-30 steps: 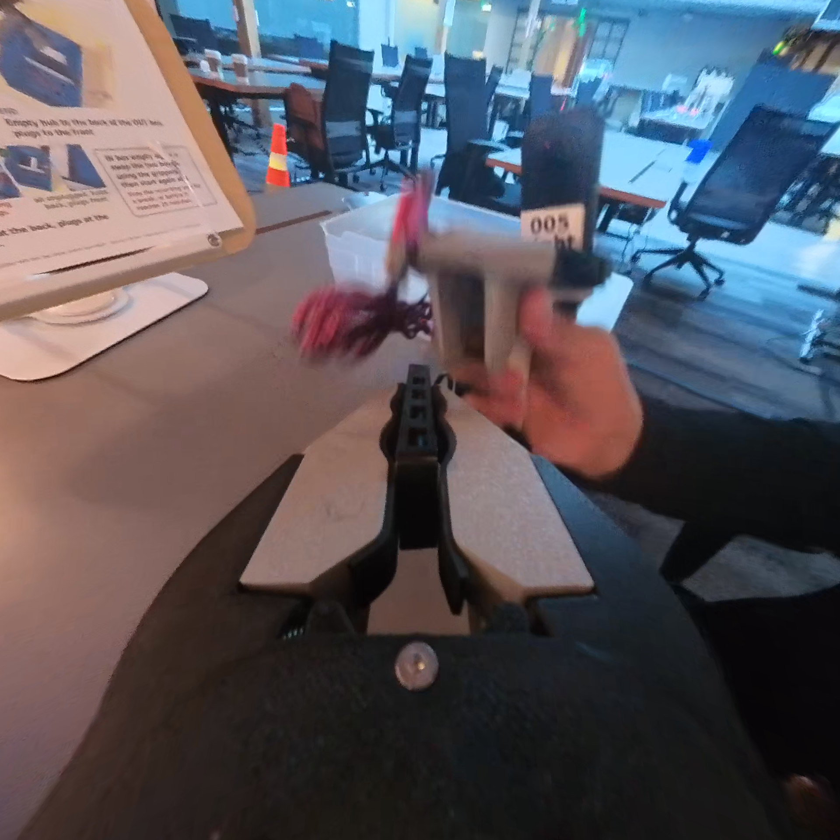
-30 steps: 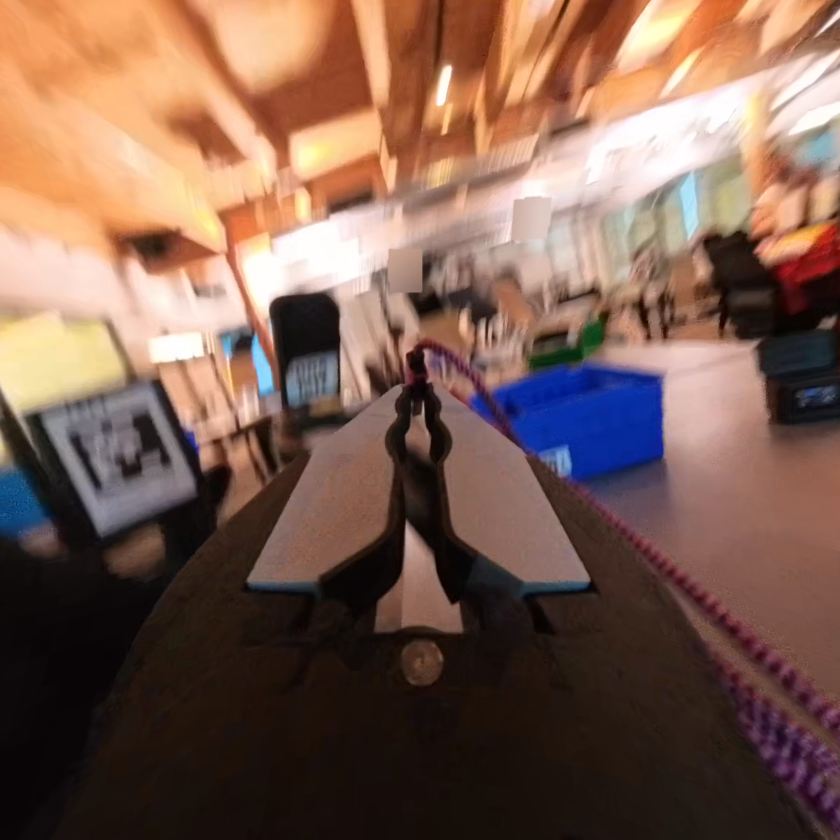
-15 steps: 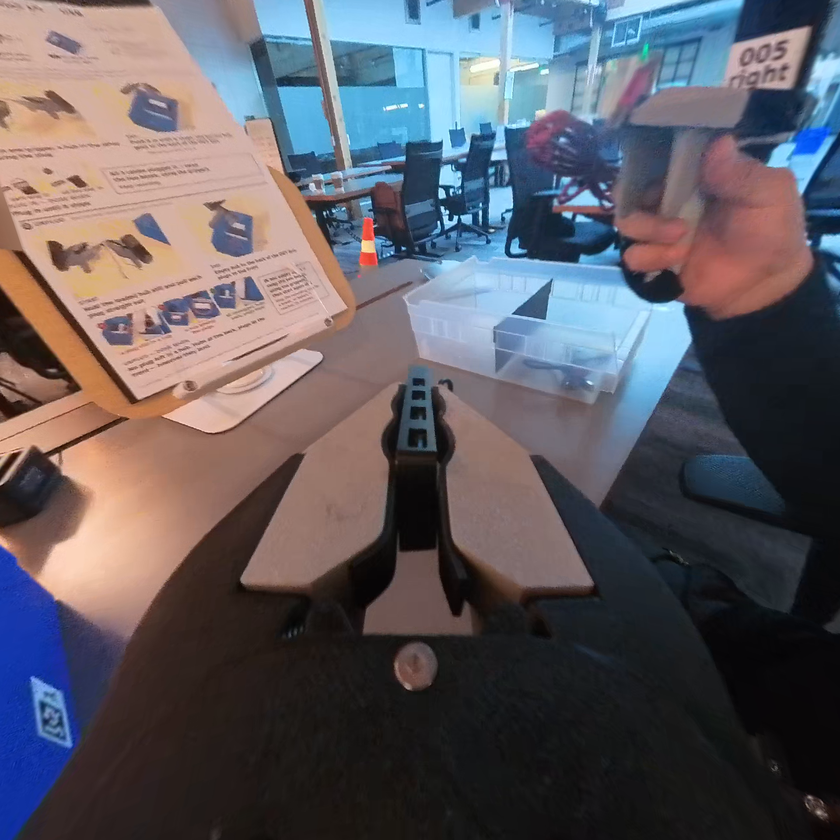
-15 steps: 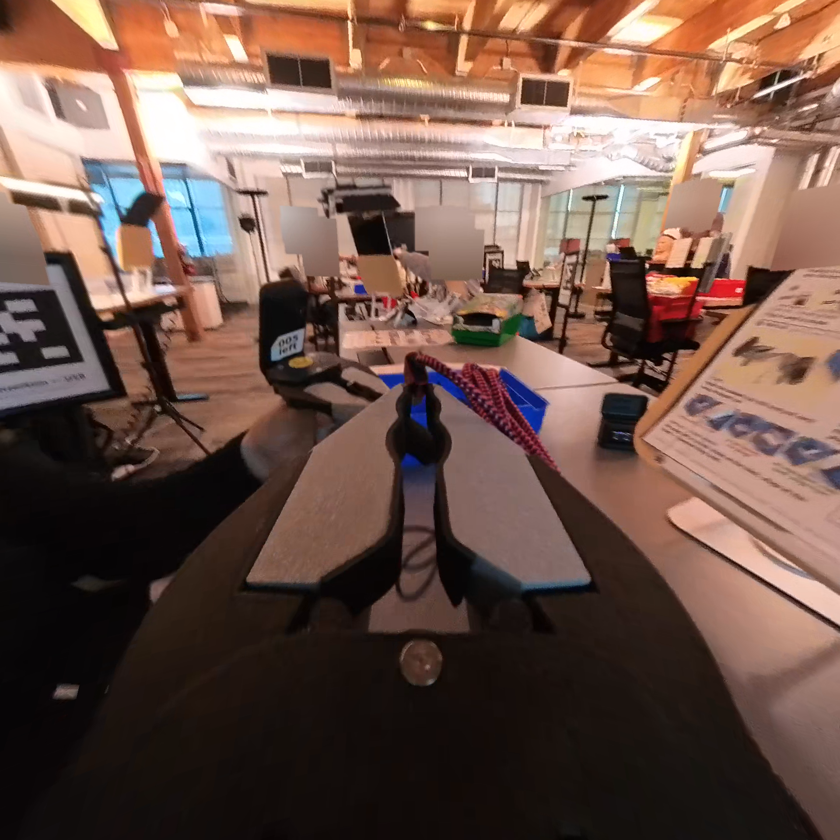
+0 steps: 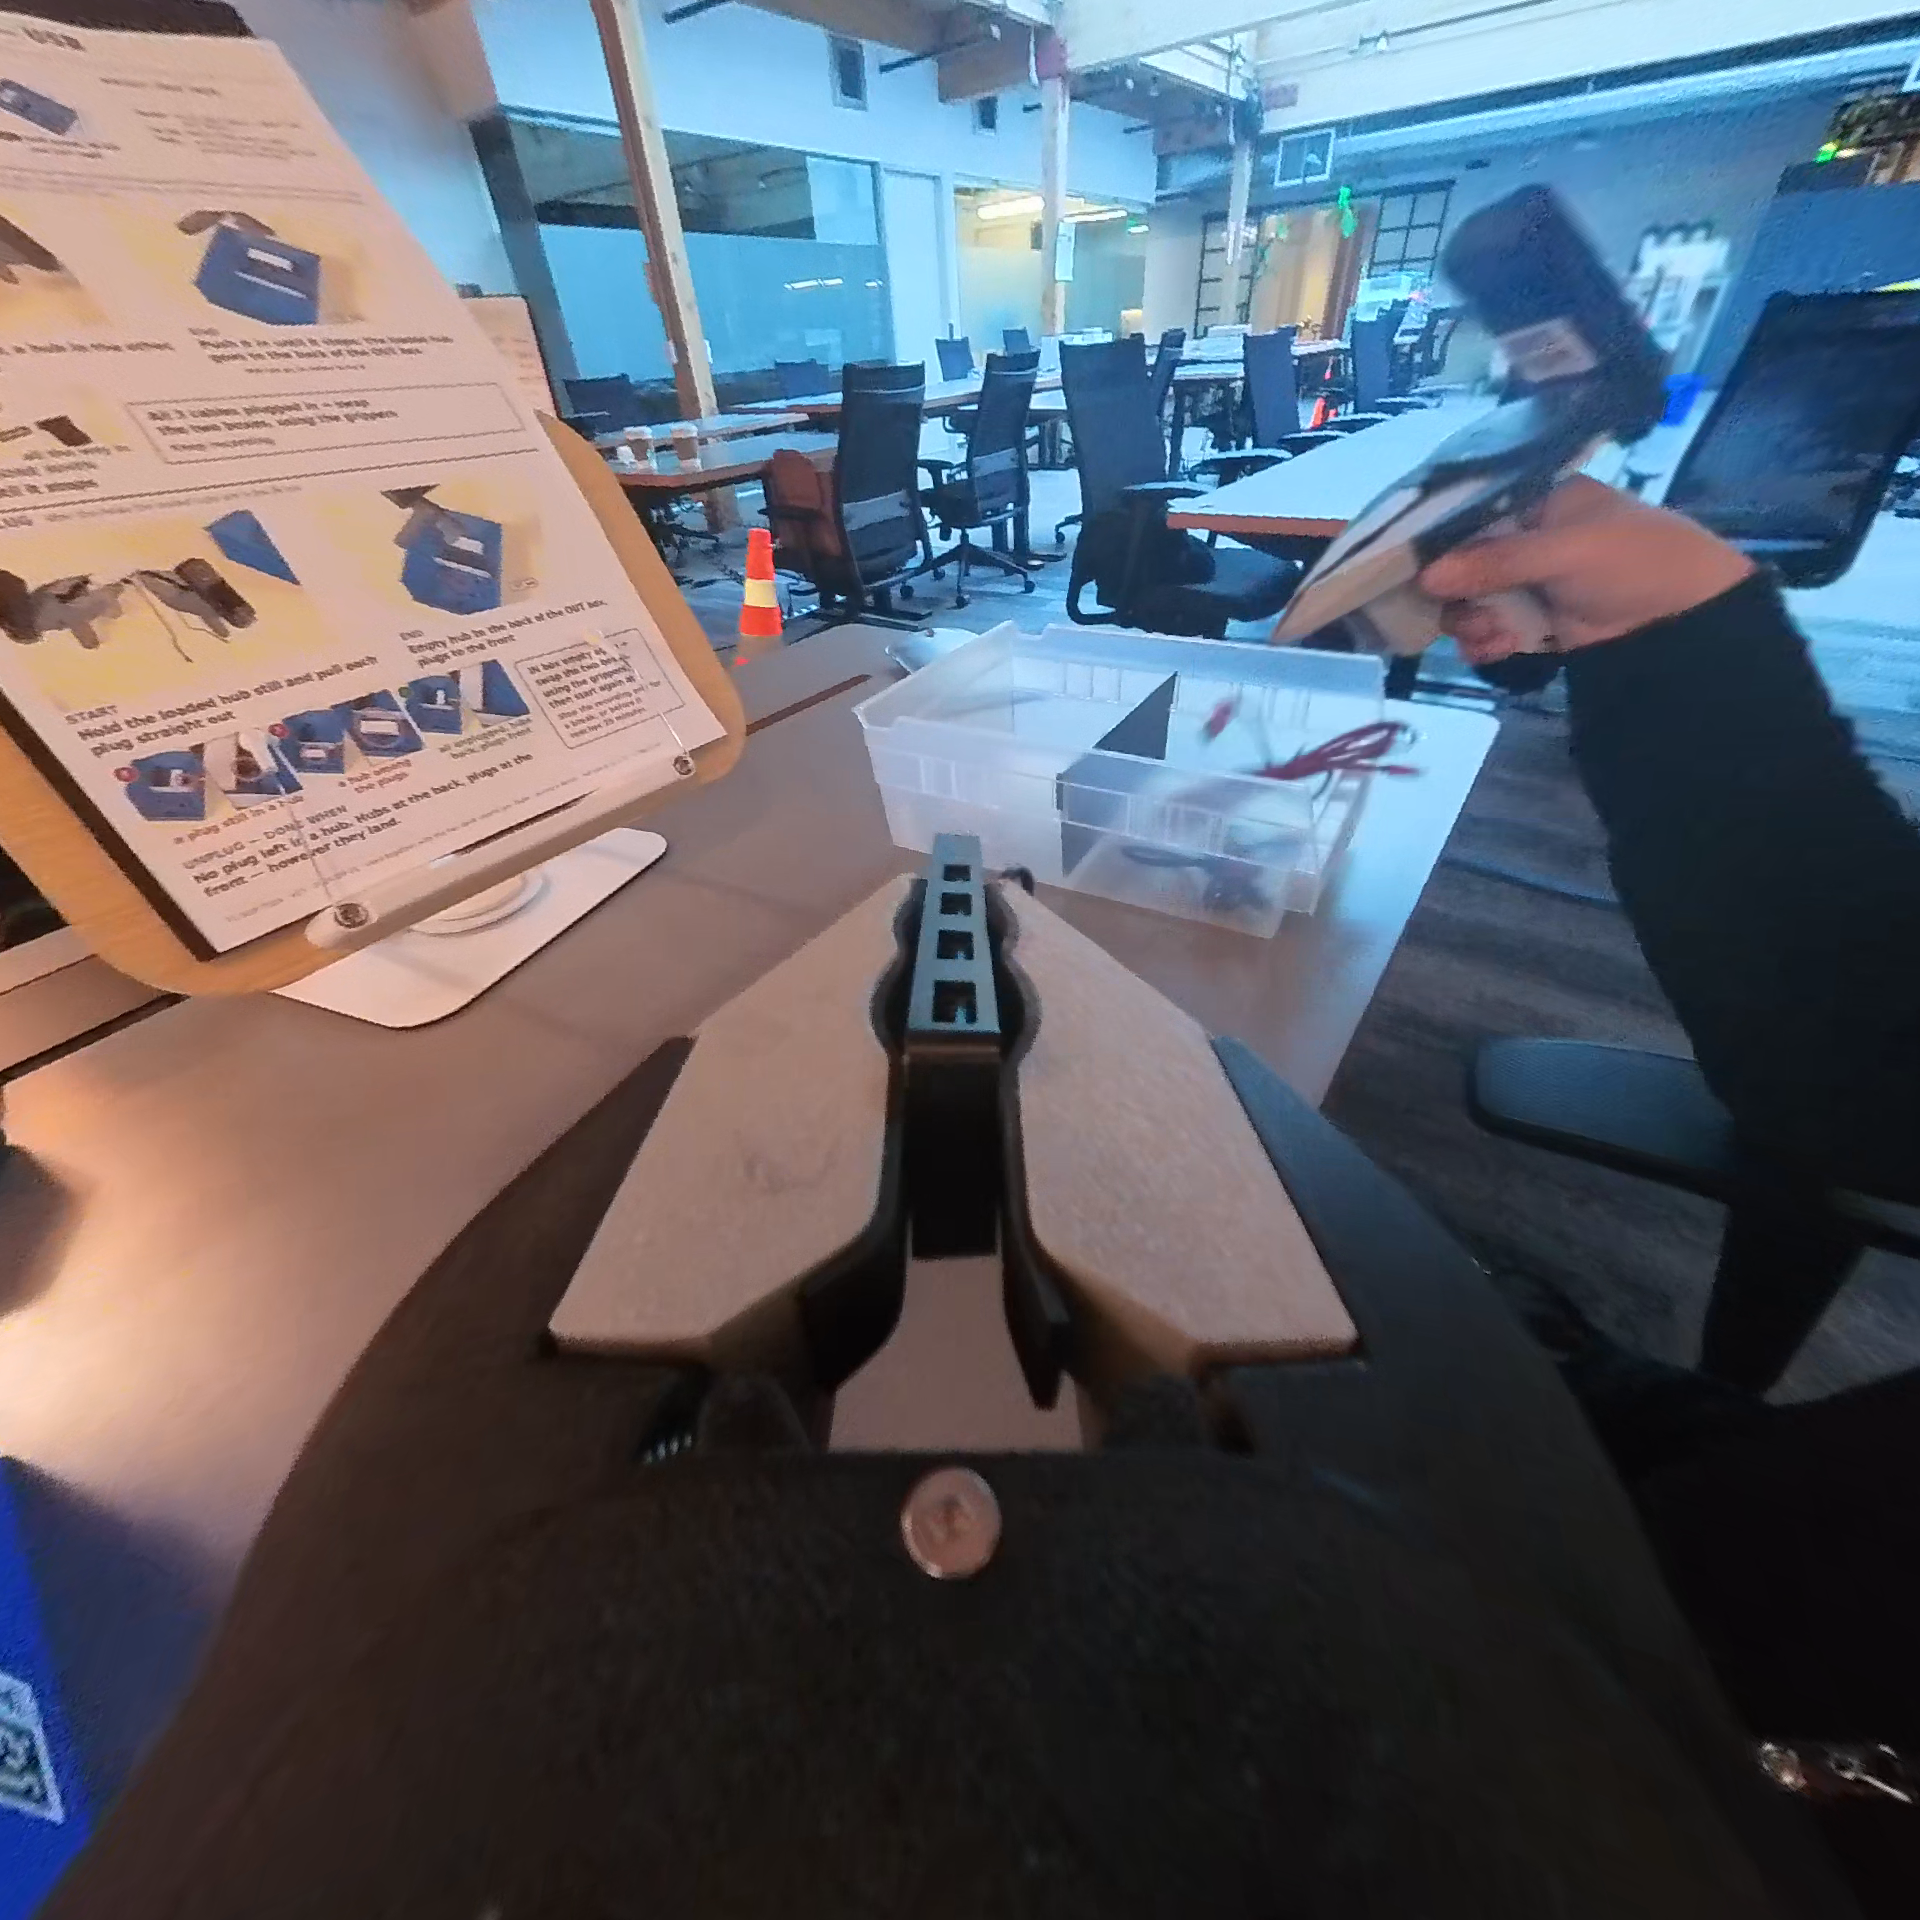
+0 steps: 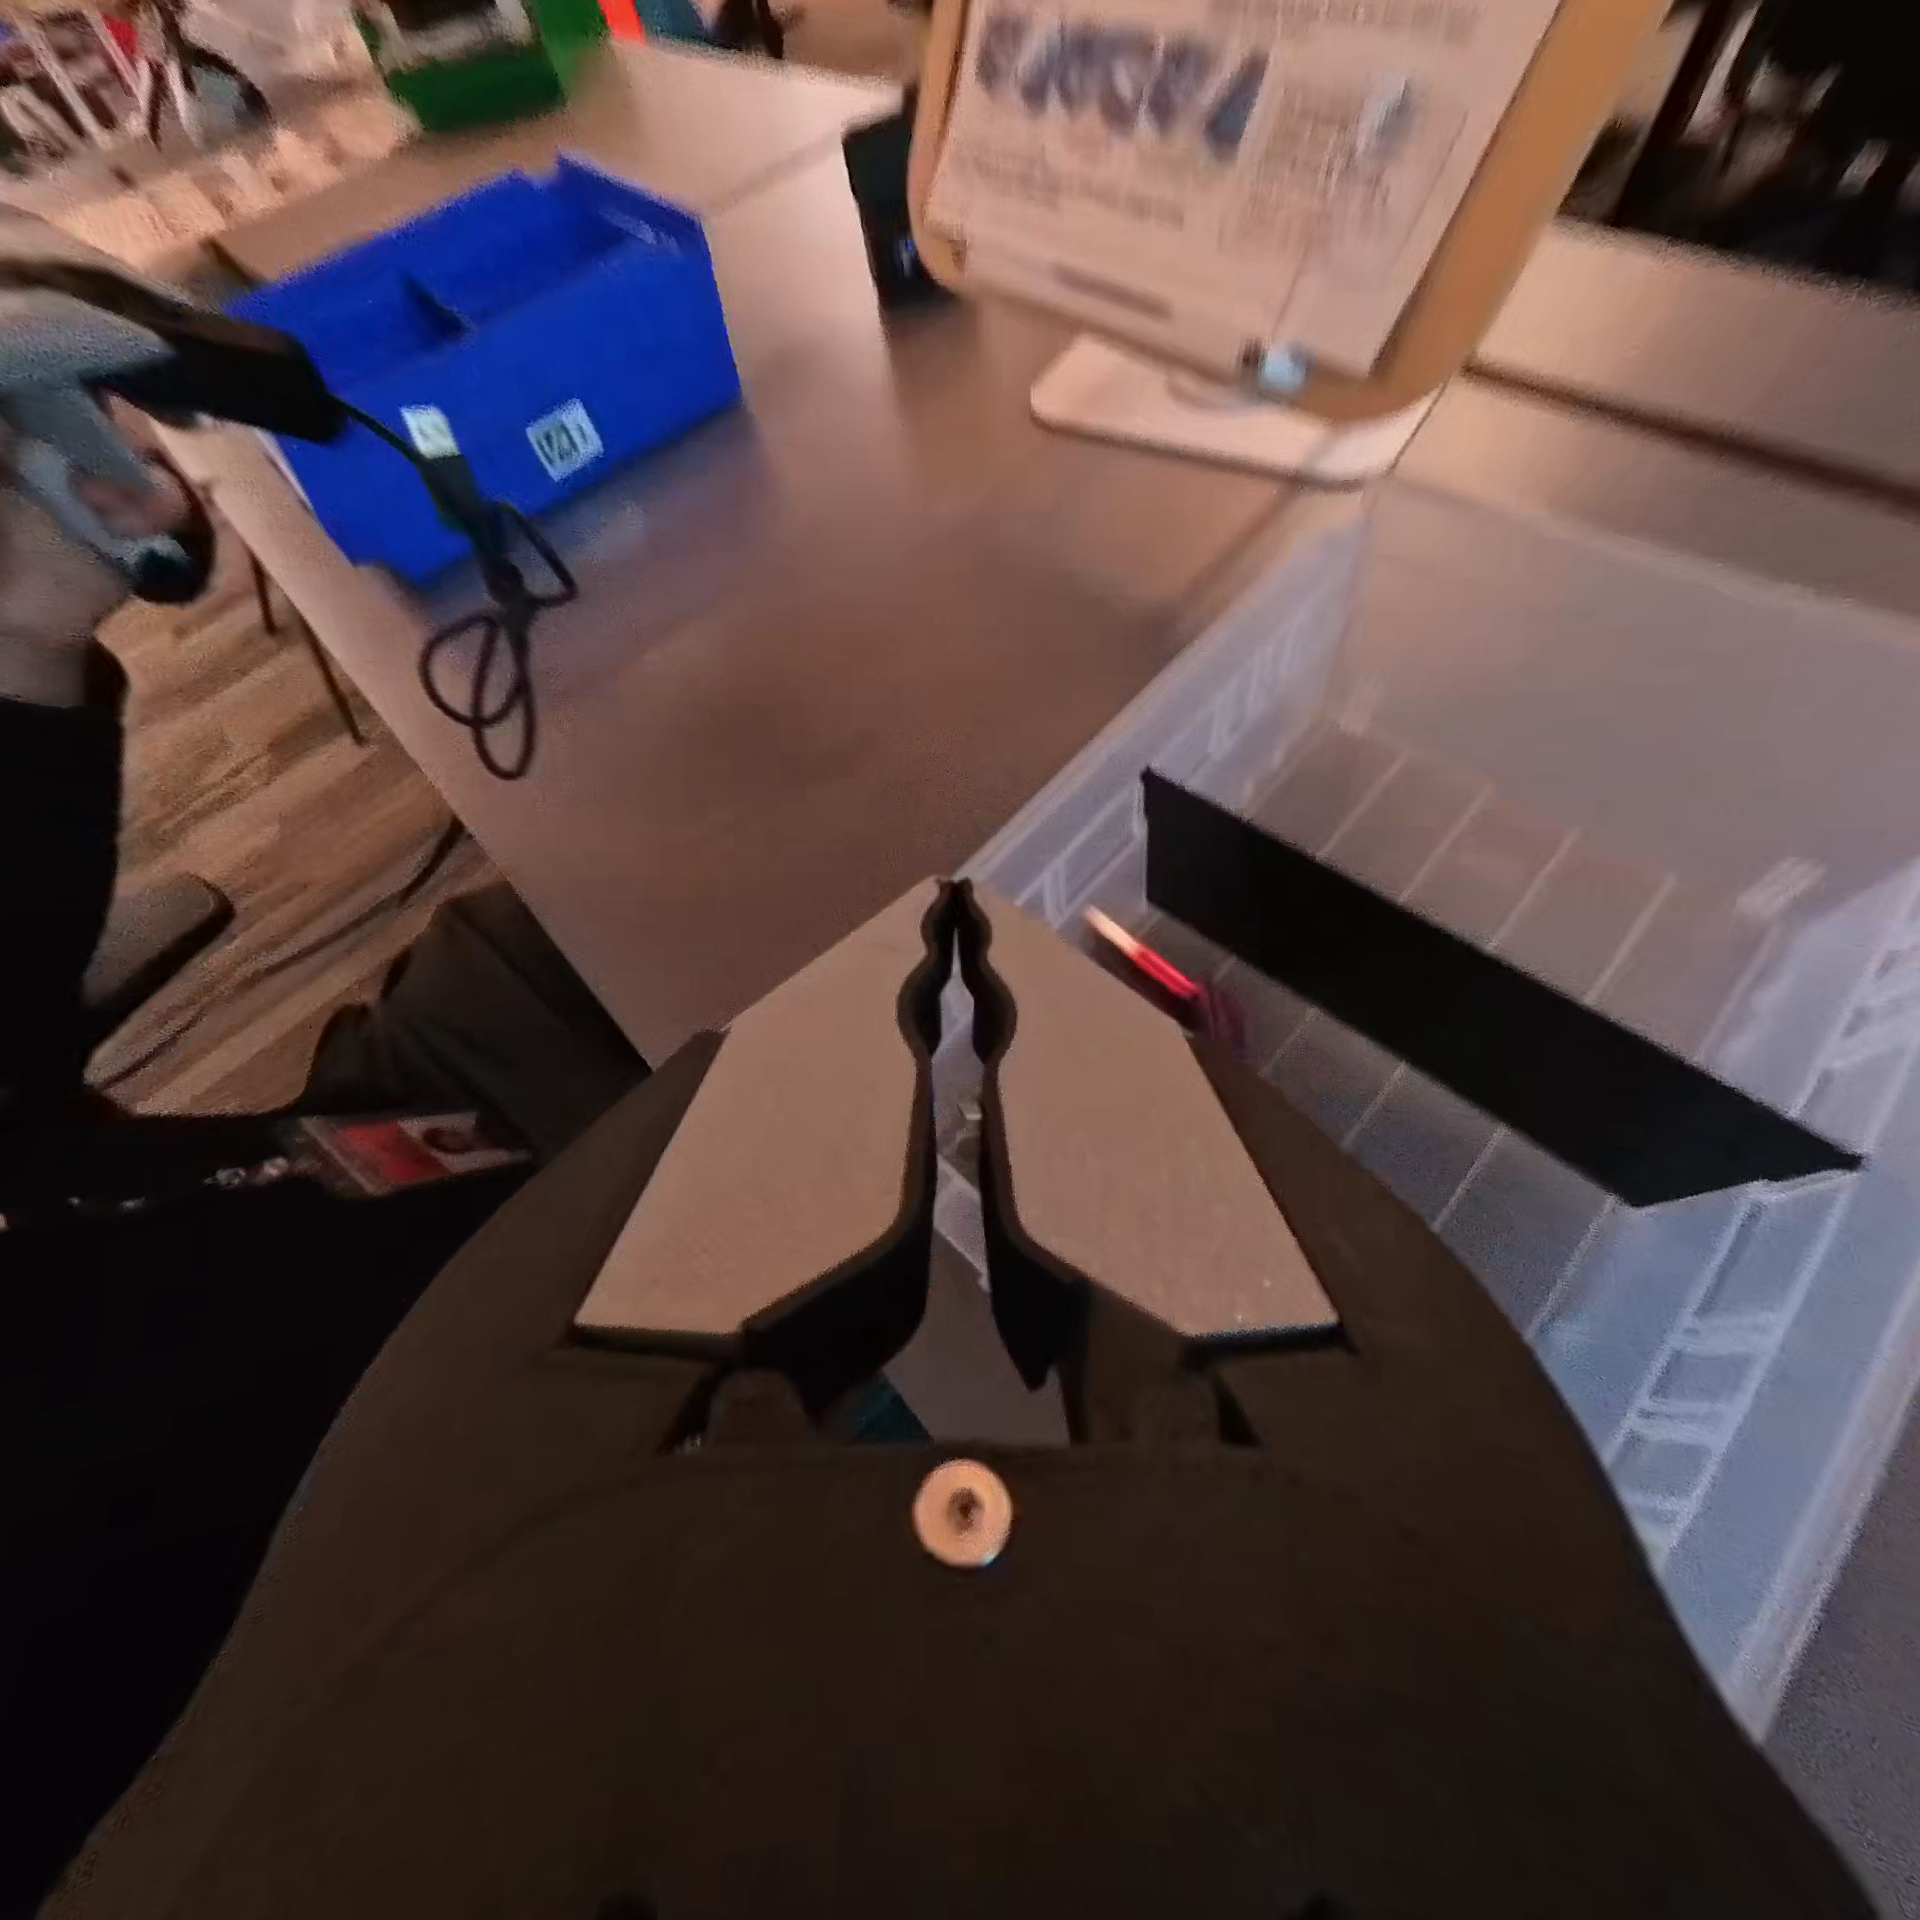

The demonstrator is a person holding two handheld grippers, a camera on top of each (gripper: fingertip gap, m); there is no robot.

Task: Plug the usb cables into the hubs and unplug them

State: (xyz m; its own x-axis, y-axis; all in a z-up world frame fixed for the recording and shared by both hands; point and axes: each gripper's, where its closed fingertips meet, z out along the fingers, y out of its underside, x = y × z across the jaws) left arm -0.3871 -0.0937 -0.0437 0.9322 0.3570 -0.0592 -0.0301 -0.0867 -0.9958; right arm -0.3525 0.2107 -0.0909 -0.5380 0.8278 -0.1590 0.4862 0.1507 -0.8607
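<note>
My left gripper (image 5: 954, 909) is shut on a black USB hub (image 5: 956, 966) with several empty ports, held above the table. In the right wrist view the hub (image 6: 234, 387) shows at far left with its own black cable (image 6: 488, 634) dangling onto the table. My right gripper (image 6: 954, 896) is shut and empty, tips touching, over the near edge of a clear bin (image 6: 1621, 1278). A red braided USB cable (image 5: 1340, 750) lies in that bin; its plug (image 6: 1148, 971) shows just right of my fingers. A hand holds the right gripper (image 5: 1351, 592) above the bin.
The clear bin (image 5: 935, 764) has a black divider (image 6: 1455, 997). A blue bin (image 6: 499, 332) stands at the table's far side. An instruction board on a white stand (image 5: 312, 582) is beside it. Office chairs and tables fill the room behind. The grippers' ends are close to 30 cm from one another.
The right gripper swung down from high up to over the clear bin. The red cable it held is out of its jaws and lies in the bin. The left gripper still holds the hub.
</note>
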